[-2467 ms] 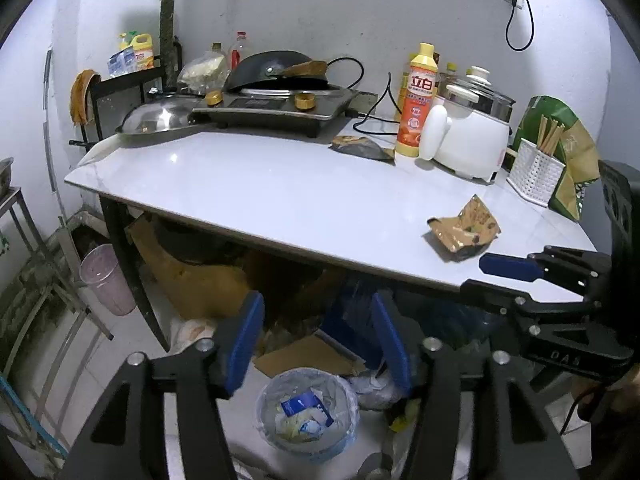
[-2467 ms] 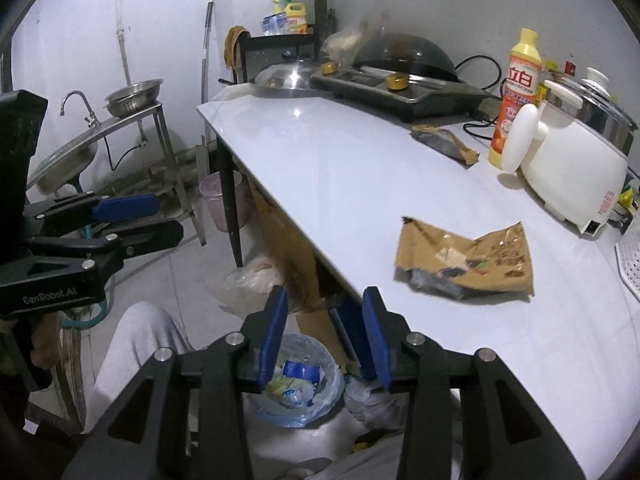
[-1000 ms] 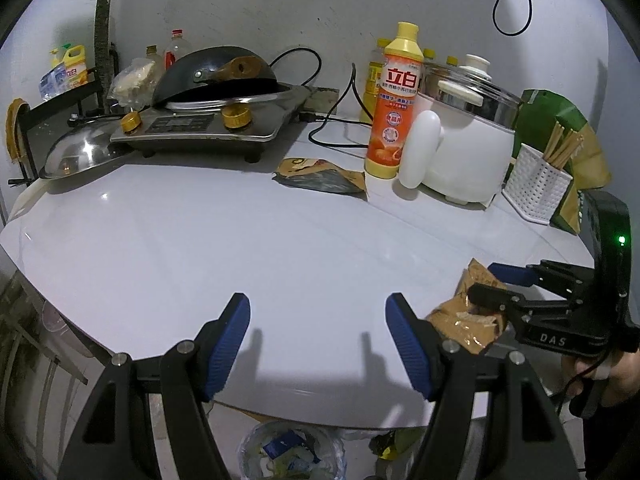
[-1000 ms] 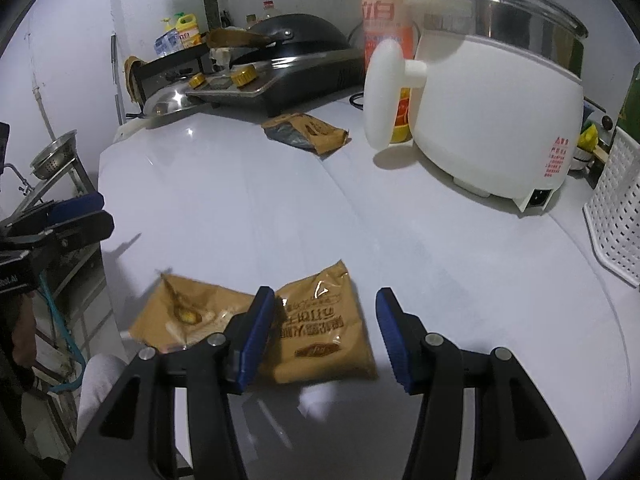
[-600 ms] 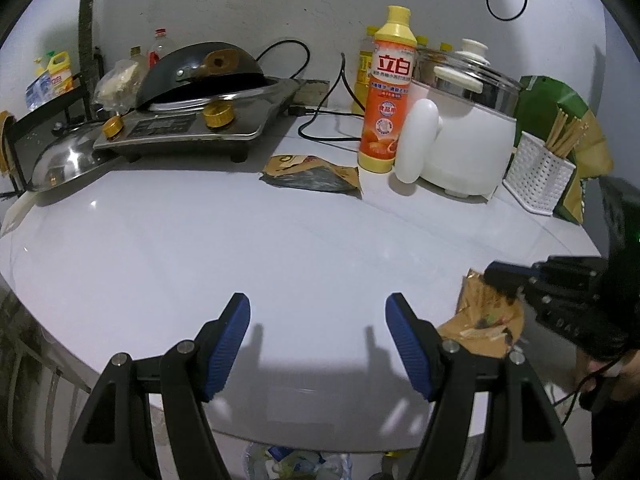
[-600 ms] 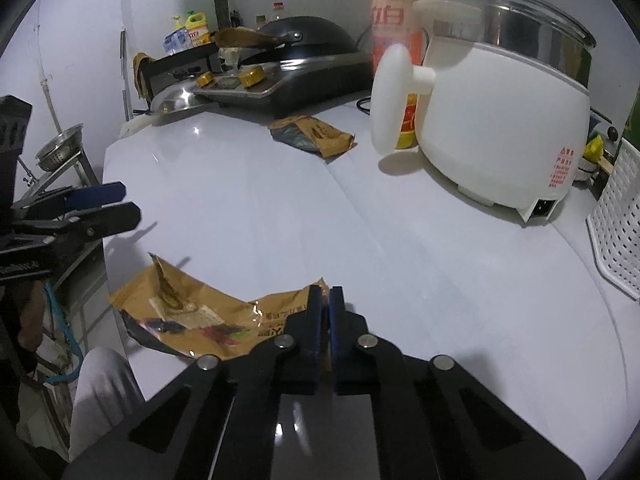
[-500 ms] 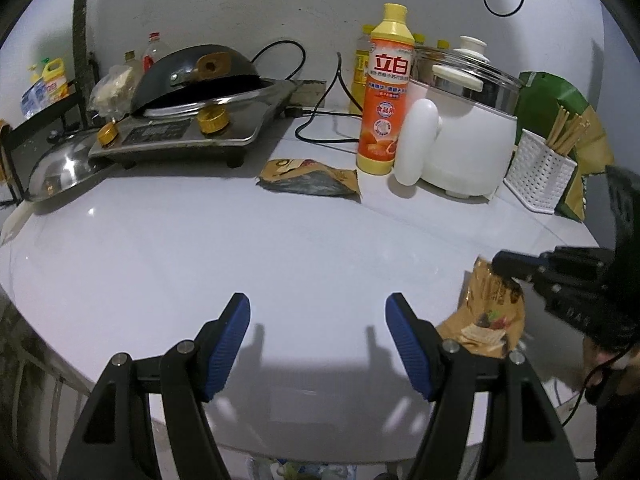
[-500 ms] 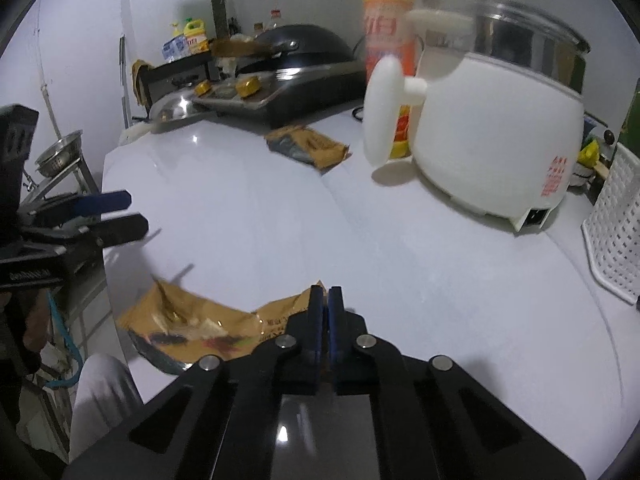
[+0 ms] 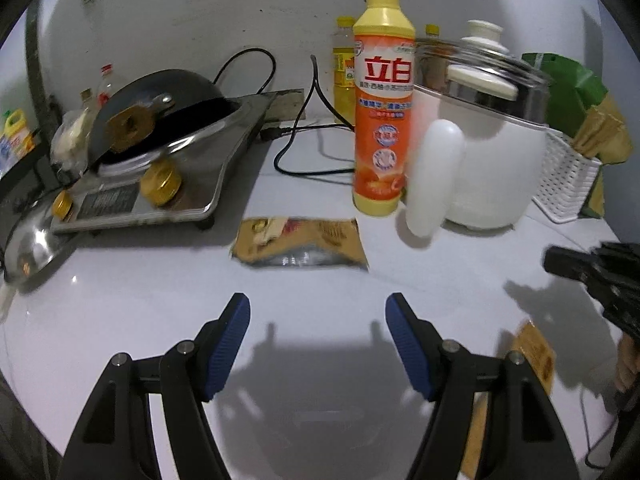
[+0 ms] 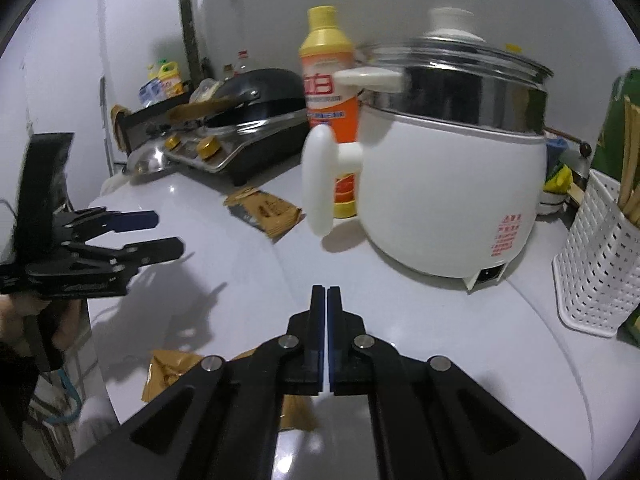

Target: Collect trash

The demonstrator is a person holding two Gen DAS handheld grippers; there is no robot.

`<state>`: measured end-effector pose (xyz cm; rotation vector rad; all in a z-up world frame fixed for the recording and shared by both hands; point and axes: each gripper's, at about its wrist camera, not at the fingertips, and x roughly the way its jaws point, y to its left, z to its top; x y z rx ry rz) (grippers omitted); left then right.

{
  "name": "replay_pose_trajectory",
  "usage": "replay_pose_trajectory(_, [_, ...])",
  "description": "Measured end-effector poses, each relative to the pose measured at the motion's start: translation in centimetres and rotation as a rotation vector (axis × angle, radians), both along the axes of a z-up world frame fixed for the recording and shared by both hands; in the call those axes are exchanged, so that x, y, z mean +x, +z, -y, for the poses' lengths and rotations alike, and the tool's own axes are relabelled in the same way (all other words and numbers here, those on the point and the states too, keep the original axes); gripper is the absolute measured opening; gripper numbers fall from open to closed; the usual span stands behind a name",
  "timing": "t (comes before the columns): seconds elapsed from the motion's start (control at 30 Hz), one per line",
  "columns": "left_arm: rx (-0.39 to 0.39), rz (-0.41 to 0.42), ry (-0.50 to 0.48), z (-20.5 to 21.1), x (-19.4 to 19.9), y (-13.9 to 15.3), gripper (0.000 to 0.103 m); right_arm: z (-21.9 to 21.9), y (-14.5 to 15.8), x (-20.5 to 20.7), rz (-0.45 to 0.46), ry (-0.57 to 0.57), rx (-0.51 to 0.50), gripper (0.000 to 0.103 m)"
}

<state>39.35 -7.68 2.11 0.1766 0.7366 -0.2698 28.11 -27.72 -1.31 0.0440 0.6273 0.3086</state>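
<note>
You have the white countertop (image 9: 160, 312) carrying everything. Along its back edge, the steel gas stove (image 9: 180, 184) with the black wok (image 9: 176, 92) on it sits toward the left corner. The orange dish-soap bottle (image 9: 382, 120) stands right of the stove, touching or just beside the white electric cooker (image 9: 492, 168), with the white slotted utensil basket (image 9: 564, 188) at the right edge. The flat brown snack wrapper (image 9: 304, 244) lies before the stove and bottle. A second crumpled brown wrapper (image 10: 172, 372) hangs at the front edge.
</note>
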Motion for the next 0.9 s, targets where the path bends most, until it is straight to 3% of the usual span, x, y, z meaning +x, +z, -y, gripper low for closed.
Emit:
replay_pose_trajectory(0.37, [0.044,-0.043,-0.052,2.3,8.8,-1.4,0.071,2.0,-0.6,0.2,-0.028,-0.028,0.034,0.005])
replay_pose_trajectory(0.4, [0.052,-0.056,-0.054,2.4,9.5,-1.7,0.071,2.0,-0.6,0.2,-0.028,-0.029,0.033,0.007])
replay_pose_trajectory(0.47, [0.053,-0.089,-0.053,2.3,10.5,-2.4,0.071,2.0,-0.7,0.2,-0.03,-0.03,0.033,0.026])
replay_pose_trajectory(0.53, [0.072,-0.107,-0.062,2.4,10.9,-3.0,0.071,2.1,-0.7,0.1,-0.03,-0.031,0.037,0.035])
replay_pose_trajectory(0.67, [0.106,-0.152,-0.08,2.6,11.0,-4.4,0.071,2.4,-0.9,0.1,-0.04,-0.042,0.042,0.046])
replay_pose_trajectory(0.73, [0.1,-0.158,-0.085,2.5,11.0,-4.4,0.071,2.5,-1.1,0.1,-0.05,-0.039,0.048,0.046])
replay_pose_trajectory(0.8, [0.079,-0.174,-0.093,2.2,11.0,-4.5,0.072,2.4,-1.2,0.0,-0.059,-0.033,0.045,0.049])
replay_pose_trajectory(0.87, [0.04,-0.196,-0.1,1.9,11.1,-4.8,0.072,2.1,-1.3,-0.1,-0.07,-0.018,0.043,0.059])
replay_pose_trajectory(0.9, [0.03,-0.2,-0.103,1.9,11.1,-4.9,0.072,2.0,-1.4,-0.1,-0.076,-0.008,0.047,0.06])
